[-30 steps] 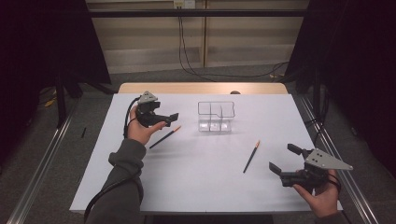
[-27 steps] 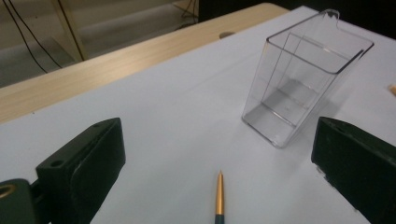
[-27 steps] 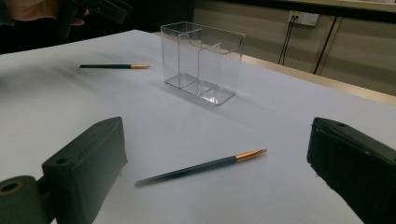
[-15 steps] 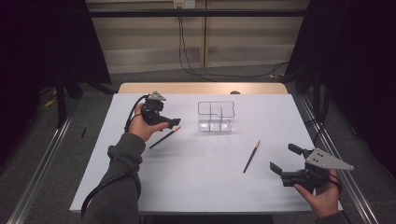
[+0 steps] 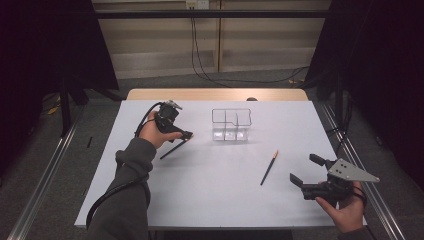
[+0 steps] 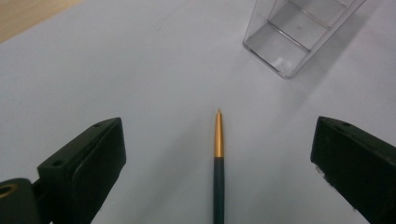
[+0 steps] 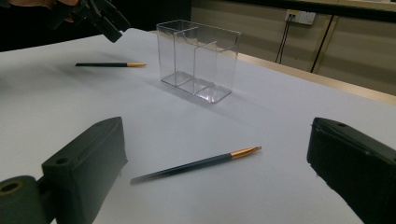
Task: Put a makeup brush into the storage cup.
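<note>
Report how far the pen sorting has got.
Done: nothing yet; the clear organizer holds no pens. In hand: the left gripper hangs open over the left pen, which lies between its jaws on the table, not gripped. Left: the right pen lies untouched, with the right gripper open nearby. Both pens probably go into the organizer.

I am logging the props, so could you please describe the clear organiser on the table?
The clear organiser is a see-through box, plastic by its look, open on top and split by thin inner walls into compartments, all empty. It stands upright on the white table, toward the far side, between two pens; nothing touches it.
</note>
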The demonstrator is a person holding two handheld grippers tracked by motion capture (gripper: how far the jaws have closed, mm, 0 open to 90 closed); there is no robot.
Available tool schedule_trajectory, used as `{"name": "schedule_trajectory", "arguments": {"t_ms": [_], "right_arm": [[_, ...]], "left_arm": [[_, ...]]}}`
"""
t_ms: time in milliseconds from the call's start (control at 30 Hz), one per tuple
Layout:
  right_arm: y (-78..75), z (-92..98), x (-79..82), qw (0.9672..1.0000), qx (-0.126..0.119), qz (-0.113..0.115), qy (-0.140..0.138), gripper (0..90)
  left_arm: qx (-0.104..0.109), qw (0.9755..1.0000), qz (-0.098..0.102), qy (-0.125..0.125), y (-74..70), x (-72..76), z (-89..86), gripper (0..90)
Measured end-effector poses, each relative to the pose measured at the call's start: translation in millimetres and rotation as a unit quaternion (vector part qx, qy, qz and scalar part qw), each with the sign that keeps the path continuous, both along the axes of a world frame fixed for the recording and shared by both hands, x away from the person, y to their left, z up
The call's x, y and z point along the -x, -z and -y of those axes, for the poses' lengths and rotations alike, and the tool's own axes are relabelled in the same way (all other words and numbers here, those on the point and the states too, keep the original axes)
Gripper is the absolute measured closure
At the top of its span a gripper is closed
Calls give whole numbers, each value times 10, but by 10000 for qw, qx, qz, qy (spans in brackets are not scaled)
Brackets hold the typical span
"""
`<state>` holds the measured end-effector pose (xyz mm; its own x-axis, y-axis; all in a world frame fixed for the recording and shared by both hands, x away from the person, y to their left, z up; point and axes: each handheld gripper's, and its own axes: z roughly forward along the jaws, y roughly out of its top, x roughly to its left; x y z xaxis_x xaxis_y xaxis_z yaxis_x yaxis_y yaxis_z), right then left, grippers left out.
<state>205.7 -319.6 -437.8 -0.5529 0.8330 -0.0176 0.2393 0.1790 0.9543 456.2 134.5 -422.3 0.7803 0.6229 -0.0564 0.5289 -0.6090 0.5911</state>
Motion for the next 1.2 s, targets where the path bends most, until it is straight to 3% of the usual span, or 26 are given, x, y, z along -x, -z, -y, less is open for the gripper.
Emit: {"name": "schedule_trajectory", "arguments": {"t_ms": [33,100,133,200,300,333,433,500,667,900,1200], "right_arm": [[1,3,-2,10000,7,9,1,39],[2,5,-2,10000,15,-2,-3,39],[2,6,-3,10000,18,-3,-13,38],[1,6,-2,10000,23,1,-24,38],[1,7,-1,10000,21,13,-8,38],[2,8,-3,10000,14,8,-10,38],[2,14,-3,10000,24,-1,-17,38],[0,16,-1,10000,31,8,15,39],[1,16,0,10000,27,5,10,38],[1,16,-1,10000,35,6,2,39],[-1,18,2,10000,-19,-21,1,38]], "left_arm": [[30,10000,-2,-92,10,8,22,31],[-142,9998,-121,35,0,-10,25,31],[-51,9999,-131,-87,12,0,48,32],[-288,9993,-220,35,0,-17,53,37],[-335,9990,-284,17,1,-25,79,39],[-447,9985,-295,125,-10,-39,72,38],[-467,9984,-315,104,-8,-51,84,41],[-575,9974,-421,125,-16,-67,79,44],[-617,9964,-568,108,-2,-74,82,69],[-858,9938,-672,206,24,-85,111,106],[-989,9910,-887,184,89,-82,107,198]]}}
